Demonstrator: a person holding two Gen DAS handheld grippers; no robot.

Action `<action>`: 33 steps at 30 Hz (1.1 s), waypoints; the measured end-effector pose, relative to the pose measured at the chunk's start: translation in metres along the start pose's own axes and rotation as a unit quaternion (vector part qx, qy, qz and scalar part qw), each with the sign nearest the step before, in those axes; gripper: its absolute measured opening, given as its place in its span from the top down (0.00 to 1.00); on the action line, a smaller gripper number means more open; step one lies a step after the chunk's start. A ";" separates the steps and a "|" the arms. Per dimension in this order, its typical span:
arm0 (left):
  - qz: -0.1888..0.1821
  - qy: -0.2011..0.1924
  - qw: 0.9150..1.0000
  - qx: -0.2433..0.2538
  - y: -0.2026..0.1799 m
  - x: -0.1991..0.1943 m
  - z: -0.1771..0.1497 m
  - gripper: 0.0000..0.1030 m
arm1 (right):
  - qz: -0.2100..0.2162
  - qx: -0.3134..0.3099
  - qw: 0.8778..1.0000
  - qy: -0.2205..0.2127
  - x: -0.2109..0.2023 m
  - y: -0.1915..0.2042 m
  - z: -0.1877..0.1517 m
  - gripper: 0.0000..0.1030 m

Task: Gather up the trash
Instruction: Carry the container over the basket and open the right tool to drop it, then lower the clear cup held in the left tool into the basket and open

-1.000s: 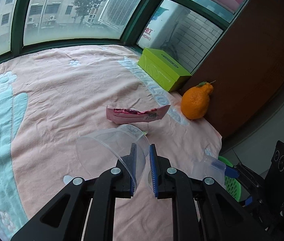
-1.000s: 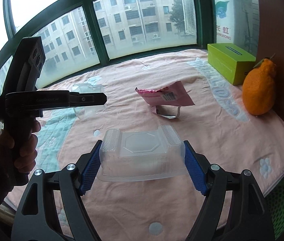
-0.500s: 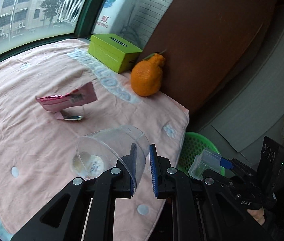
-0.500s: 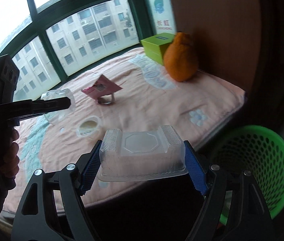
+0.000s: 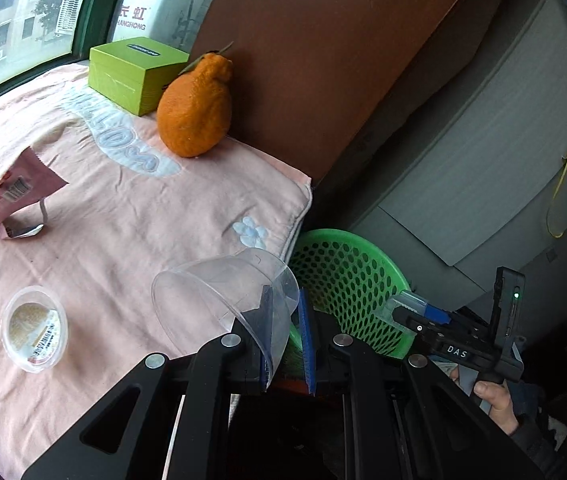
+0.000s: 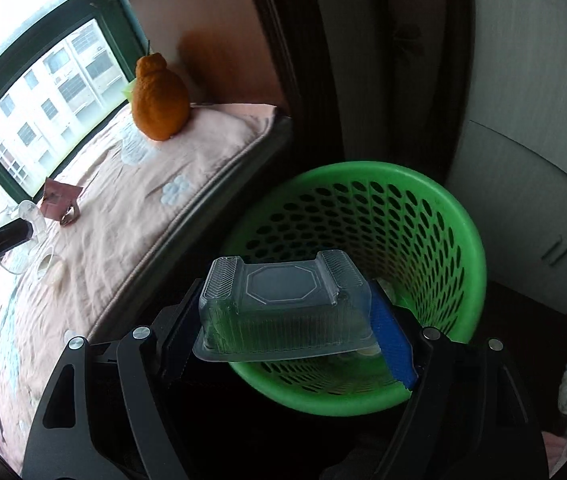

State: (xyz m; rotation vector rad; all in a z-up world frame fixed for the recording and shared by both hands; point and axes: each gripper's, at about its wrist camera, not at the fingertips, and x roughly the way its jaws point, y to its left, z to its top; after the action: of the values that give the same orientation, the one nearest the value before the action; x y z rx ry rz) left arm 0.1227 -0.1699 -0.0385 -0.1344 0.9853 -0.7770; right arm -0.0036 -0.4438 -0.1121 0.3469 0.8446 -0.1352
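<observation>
Ribbed clear tray (image 6: 283, 312) in opening right claw (image 6: 287, 320), left claw (image 5: 285, 340) pinching clear cup (image 5: 223, 300)

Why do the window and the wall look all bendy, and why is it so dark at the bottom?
Left wrist view: the fisheye lens curves the window frame and brown wall; daylight falls on the pink blanket, while the left gripper darkens the bottom. Right wrist view: the window glares white, the green basket bulges round, and the corners are black.
</observation>
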 end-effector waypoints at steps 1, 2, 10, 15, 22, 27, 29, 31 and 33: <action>-0.001 0.004 1.000 0.002 -0.004 0.005 0.001 0.87 | -0.004 0.002 1.000 0.001 0.001 -0.004 0.000 0.24; -0.003 0.007 1.000 0.004 -0.007 0.008 0.001 0.87 | -0.006 0.004 1.000 0.002 0.003 -0.007 -0.001 0.24; -0.014 0.028 0.999 0.014 -0.030 0.035 0.001 0.87 | -0.016 0.020 1.000 0.004 0.005 -0.021 -0.005 0.23; -0.020 0.044 0.999 0.018 -0.042 0.054 0.001 0.87 | -0.020 0.021 1.000 -0.003 0.001 -0.027 -0.006 0.21; -0.033 0.070 0.997 0.027 -0.064 0.085 0.000 0.87 | -0.016 0.024 0.999 -0.022 -0.020 -0.034 -0.009 0.21; -0.041 0.099 0.994 0.033 -0.080 0.112 -0.005 0.87 | -0.018 0.020 0.998 -0.048 -0.044 -0.038 -0.013 0.20; -0.045 0.109 0.992 0.035 -0.086 0.121 -0.008 0.87 | -0.017 0.021 0.998 -0.054 -0.051 -0.040 -0.015 0.20; -0.047 0.120 0.991 0.038 -0.091 0.132 -0.010 0.87 | -0.017 0.023 0.998 -0.059 -0.057 -0.044 -0.017 0.20; -0.047 0.130 0.989 0.042 -0.096 0.141 -0.013 0.87 | -0.017 0.027 0.998 -0.062 -0.061 -0.048 -0.019 0.20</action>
State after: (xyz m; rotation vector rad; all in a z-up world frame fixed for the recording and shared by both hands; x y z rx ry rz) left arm 0.1054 -0.3278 -0.1021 -0.0058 1.1980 -0.9371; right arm -0.0688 -0.4831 -0.0897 0.3709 0.7262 -0.2090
